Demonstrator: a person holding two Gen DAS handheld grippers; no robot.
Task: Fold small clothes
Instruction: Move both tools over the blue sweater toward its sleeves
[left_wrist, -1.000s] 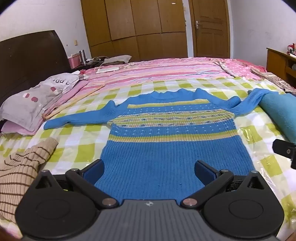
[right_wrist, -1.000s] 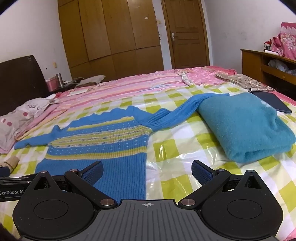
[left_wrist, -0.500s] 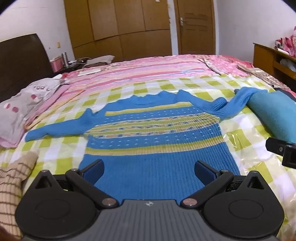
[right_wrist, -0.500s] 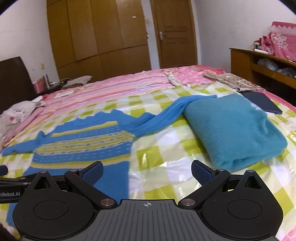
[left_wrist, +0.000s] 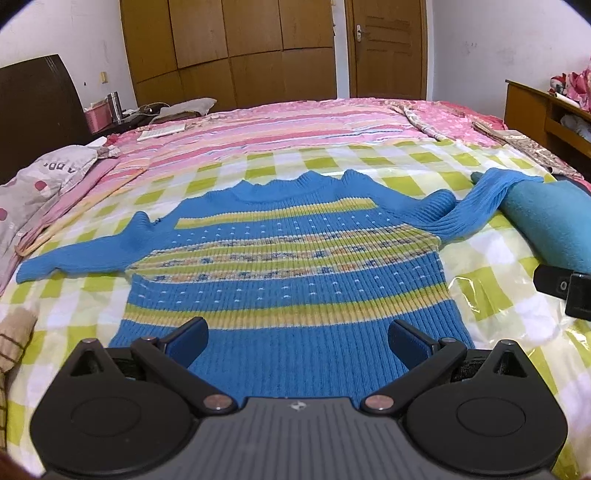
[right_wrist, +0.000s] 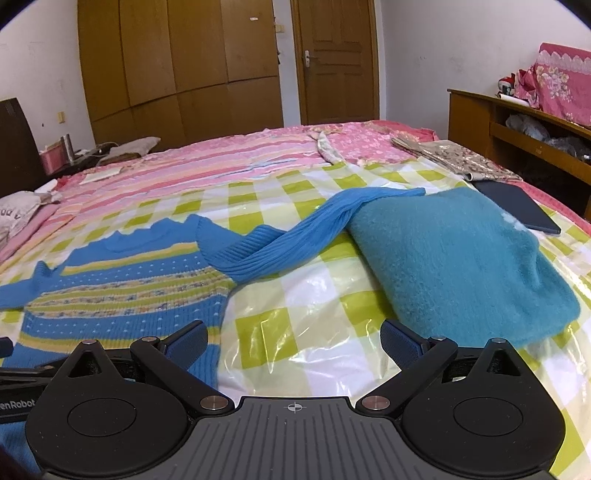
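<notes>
A small blue knit sweater (left_wrist: 284, 266) with yellow-green stripes lies flat, front up, on the checked plastic sheet (left_wrist: 480, 295) over the bed. Its left sleeve (left_wrist: 81, 254) stretches out to the left. Its right sleeve (right_wrist: 306, 229) runs up onto a folded teal sweater (right_wrist: 458, 254). My left gripper (left_wrist: 297, 341) hangs open over the blue sweater's hem, holding nothing. Over the bare plastic just right of the hem, my right gripper (right_wrist: 293, 341) is open and empty too; a piece of its black body shows at the right edge of the left wrist view.
A beige striped garment (left_wrist: 13, 354) lies at the near left. A pillow (left_wrist: 33, 184) and dark headboard (left_wrist: 33, 96) stand far left. A dark tablet (right_wrist: 517, 206) rests beyond the teal sweater. A wooden desk (right_wrist: 517, 125) stands at the right, wardrobes and a door behind.
Both views have swung to the right and pulled back a little, so the sweater sits further left in them. Both grippers stay open and the clothes have not moved.
</notes>
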